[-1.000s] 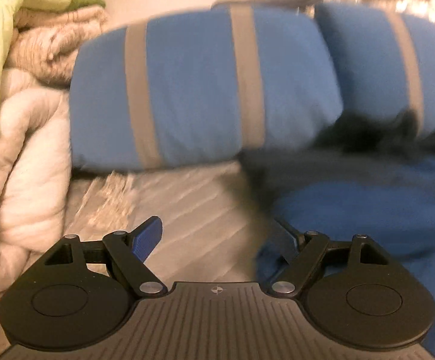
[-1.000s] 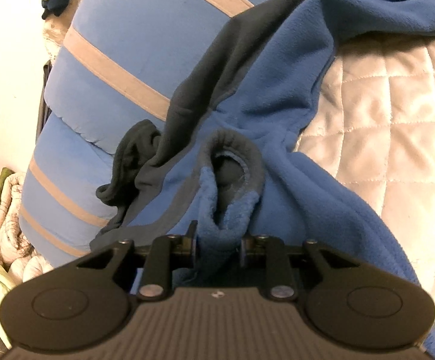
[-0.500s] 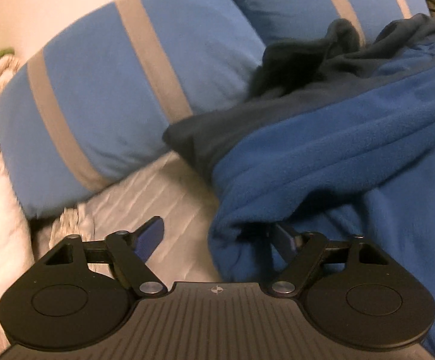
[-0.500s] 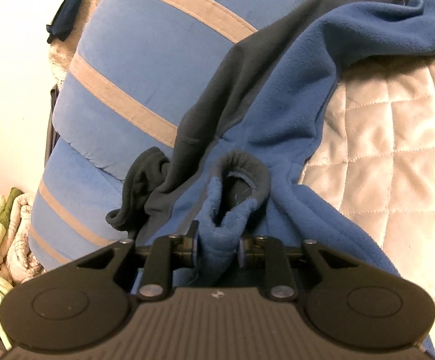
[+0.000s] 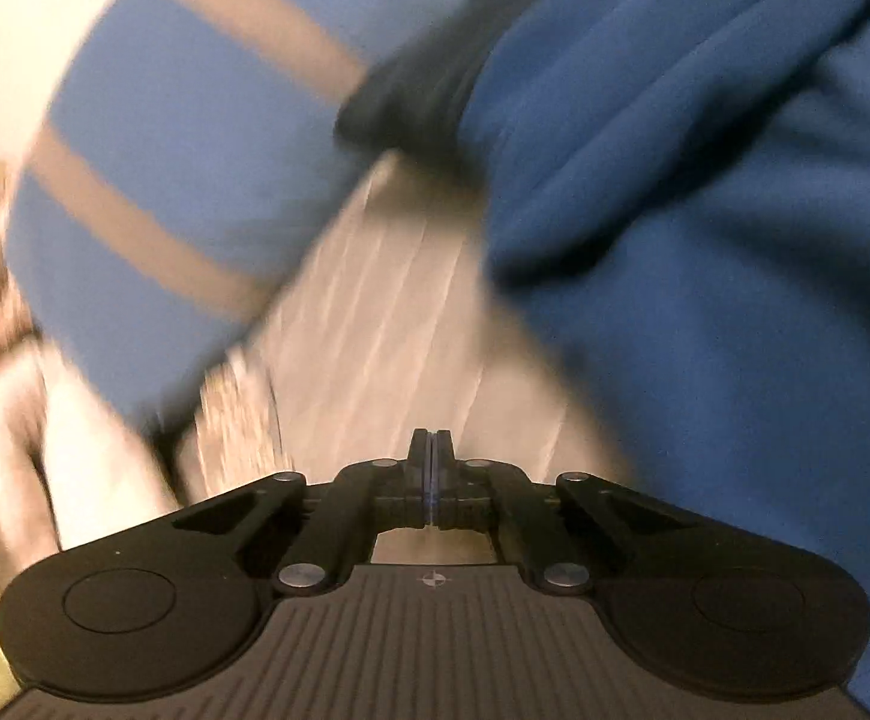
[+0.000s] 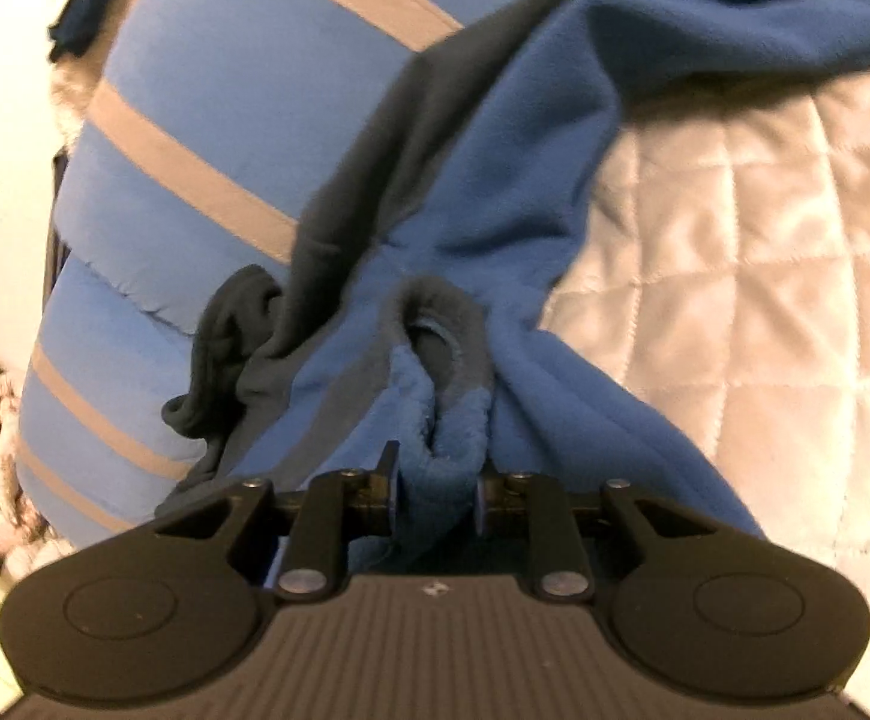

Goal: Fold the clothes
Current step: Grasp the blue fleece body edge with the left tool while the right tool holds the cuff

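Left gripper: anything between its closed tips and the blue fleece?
Left wrist view: the left gripper is shut on nothing; only bare pale quilted bedspread separates it from the blue fleece. The frame is blurred.

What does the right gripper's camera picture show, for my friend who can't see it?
The right gripper pinches a bunched fold of a blue fleece top between its fingers. The top lies across a quilted cream bedspread, beside blue pillows with tan stripes.

The left wrist view was smeared by motion: the striped pillow (image 5: 153, 180) at ten o'clock and the fleece (image 5: 705, 240) at two o'clock lacked sharp edges.
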Motion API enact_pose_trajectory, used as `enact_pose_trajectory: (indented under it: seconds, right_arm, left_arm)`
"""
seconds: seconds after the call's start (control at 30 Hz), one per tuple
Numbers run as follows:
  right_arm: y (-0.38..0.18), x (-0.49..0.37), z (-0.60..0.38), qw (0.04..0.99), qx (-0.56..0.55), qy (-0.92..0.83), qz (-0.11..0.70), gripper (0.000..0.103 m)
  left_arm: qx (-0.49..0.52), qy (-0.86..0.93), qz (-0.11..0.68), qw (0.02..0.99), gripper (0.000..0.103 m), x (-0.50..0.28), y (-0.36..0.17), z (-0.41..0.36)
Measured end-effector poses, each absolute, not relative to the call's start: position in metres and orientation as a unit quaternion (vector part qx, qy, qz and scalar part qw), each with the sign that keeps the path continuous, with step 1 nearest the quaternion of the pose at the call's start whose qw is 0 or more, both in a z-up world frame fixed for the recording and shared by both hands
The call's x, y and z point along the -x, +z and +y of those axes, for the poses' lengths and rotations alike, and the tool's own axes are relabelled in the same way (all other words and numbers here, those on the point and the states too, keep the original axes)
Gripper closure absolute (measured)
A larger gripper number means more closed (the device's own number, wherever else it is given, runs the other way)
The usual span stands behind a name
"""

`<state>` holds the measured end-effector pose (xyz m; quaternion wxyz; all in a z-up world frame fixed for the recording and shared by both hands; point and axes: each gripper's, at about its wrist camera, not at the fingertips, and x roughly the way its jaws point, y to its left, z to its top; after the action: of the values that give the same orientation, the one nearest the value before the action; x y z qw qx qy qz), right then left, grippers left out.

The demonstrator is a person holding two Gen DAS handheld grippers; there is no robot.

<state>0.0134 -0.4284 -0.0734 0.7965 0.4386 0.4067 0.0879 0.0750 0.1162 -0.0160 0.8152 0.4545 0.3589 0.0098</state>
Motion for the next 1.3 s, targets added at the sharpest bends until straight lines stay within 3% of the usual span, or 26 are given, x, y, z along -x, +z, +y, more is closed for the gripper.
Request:
enact_pose_trajectory:
  seconds: [0.13,0.23,0.27,0.3,0.5,0.6,0.8,1.13,1.3]
  right_arm:
    - [-0.078,-0.014,-0.429,0.788,-0.445,0.086,0.417,0.080]
    - [-0.078,-0.014,-0.428,0.789,-0.444,0.088,0.416,0.079]
    - [-0.078,-0.013,-0.429,0.787,-0.446,0.088,0.417,0.079]
    - [-0.079,-0.013,-0.431,0.785,-0.448,0.088,0.418,0.079]
    - [-0.081,-0.015,-0.429,0.781,-0.452,0.085,0.423,0.079]
    - [-0.081,-0.015,-0.429,0.780,-0.453,0.085,0.423,0.078]
    - [-0.081,-0.015,-0.430,0.779,-0.453,0.085,0.426,0.078]
    - [-0.081,-0.015,-0.430,0.777,-0.454,0.086,0.428,0.078]
    - [-0.082,-0.015,-0.430,0.774,-0.458,0.085,0.429,0.078]
  left_arm:
    - [-0.411,0.034,0.341,0.845,0.098,-0.071,-0.002,0.127]
    - [-0.404,0.030,0.297,0.865,0.074,-0.064,0.013,0.114]
    - [-0.402,0.028,0.280,0.871,0.058,-0.062,0.018,0.109]
    - [-0.388,0.031,0.265,0.882,0.052,-0.062,0.024,0.106]
    - [-0.184,-0.017,0.237,0.954,0.049,-0.063,0.067,0.123]
    - [-0.166,-0.038,0.250,0.953,0.047,-0.066,0.071,0.126]
    - [-0.270,-0.102,0.255,0.923,0.046,-0.046,0.055,0.111]
    - [-0.487,-0.156,0.193,0.837,0.046,-0.025,0.017,0.065]
    - [-0.521,-0.180,0.192,0.812,0.046,-0.023,0.013,0.057]
